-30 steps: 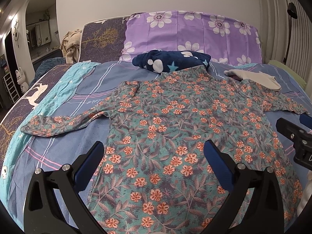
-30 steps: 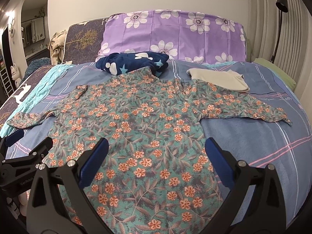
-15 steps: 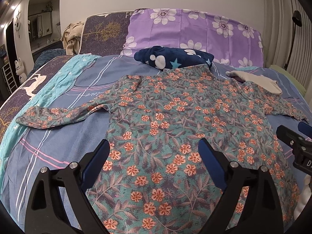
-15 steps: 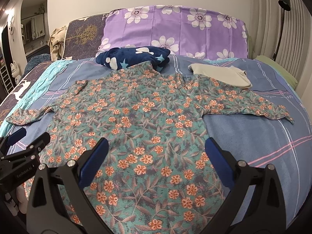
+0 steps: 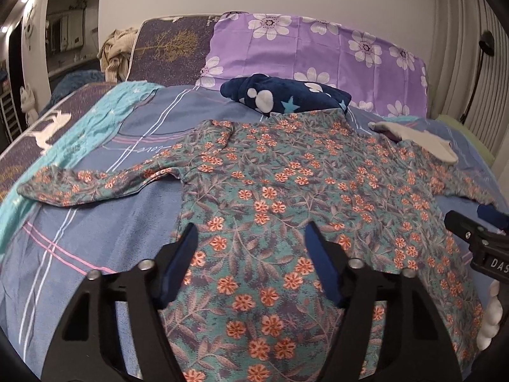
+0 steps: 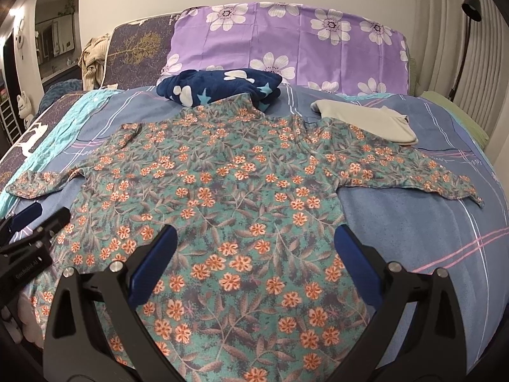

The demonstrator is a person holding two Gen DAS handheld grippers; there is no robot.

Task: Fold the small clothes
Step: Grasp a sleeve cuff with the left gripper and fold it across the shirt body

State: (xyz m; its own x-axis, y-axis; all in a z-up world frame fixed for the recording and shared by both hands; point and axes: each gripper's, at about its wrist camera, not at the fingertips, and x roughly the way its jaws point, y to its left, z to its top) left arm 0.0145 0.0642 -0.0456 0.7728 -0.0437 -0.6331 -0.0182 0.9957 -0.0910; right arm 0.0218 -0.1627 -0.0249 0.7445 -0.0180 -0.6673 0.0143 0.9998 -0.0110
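A teal long-sleeved shirt with orange flowers [image 5: 286,197] lies flat on the bed, both sleeves spread out; it also shows in the right wrist view [image 6: 229,184]. My left gripper [image 5: 251,238] is open and empty, above the shirt's lower left part, jaws narrower than before. My right gripper [image 6: 254,245] is open wide and empty above the shirt's lower middle. The left sleeve [image 5: 95,181] points left, the right sleeve [image 6: 413,175] points right. Each gripper shows at the edge of the other's view.
A navy fleece with white and blue shapes [image 5: 286,98] lies at the shirt's collar. A folded cream garment [image 6: 366,121] lies at the back right. A purple flowered pillow [image 6: 286,38] stands behind. A teal cloth [image 5: 79,137] runs along the bed's left side.
My left gripper has moved forward and lower over the shirt, and its jaws have come closer together. My right gripper has shifted slightly forward and stayed wide open.
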